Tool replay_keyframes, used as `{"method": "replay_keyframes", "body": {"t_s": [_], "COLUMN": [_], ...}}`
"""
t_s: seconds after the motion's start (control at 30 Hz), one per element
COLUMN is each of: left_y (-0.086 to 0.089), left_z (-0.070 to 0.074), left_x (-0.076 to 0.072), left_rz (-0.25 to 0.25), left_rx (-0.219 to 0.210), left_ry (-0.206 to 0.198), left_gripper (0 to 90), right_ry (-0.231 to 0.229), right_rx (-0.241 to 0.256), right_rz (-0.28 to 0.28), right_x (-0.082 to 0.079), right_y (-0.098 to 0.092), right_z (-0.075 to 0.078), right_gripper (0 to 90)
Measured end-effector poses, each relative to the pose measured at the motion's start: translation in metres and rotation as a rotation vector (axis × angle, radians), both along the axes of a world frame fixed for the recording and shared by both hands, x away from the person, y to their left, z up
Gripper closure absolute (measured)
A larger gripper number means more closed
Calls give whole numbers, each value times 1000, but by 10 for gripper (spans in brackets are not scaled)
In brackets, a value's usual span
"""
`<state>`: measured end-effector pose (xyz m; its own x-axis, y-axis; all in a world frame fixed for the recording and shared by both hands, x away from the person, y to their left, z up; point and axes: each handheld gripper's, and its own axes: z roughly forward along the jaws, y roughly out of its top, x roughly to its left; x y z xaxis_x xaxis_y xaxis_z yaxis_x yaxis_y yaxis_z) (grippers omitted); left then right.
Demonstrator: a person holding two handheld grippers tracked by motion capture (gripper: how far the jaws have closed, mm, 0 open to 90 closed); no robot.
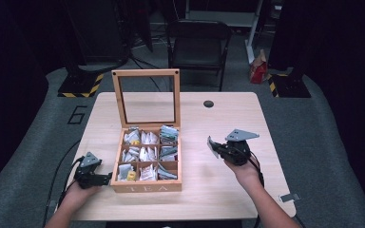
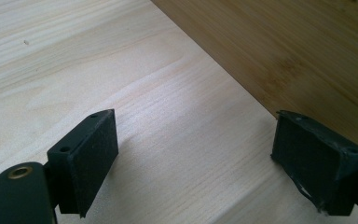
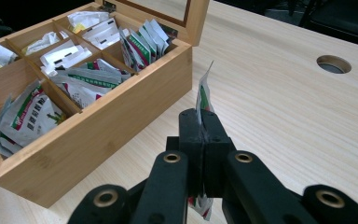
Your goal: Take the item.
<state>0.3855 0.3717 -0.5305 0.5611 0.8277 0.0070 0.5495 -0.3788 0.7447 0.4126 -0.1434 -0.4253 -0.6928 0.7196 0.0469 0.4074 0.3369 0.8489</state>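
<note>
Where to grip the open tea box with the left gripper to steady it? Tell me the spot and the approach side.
Take the tea box by its left side wall near the front corner, coming in from the left. The left gripper is already there, jaws open, and that wall's upright rim is bare; the lid stands open at the back.

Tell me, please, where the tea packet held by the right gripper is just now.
The tea packet is pinched upright in the right gripper, above the table right of the open tea box.

Table brightly lit; surroundings dark; slightly soft.
</note>
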Motion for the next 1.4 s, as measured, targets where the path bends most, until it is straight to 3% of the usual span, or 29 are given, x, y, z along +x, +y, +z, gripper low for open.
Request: {"method": "replay_keyframes", "body": {"t_s": [0.77, 1.4], "left_y": [0, 0], "left_z": [0, 0], "left_x": [0, 0], "left_rz": [0, -1], "left_rx": [-1, 0], "left_ry": [4, 8], "left_gripper": [138, 138], "right_ry": [22, 42], "right_rx": [-23, -66], "right_rz": [-70, -83], "right_x": [4, 5], "right_y": [-16, -17], "right_z": [-29, -47], "right_gripper": [894, 892]}}
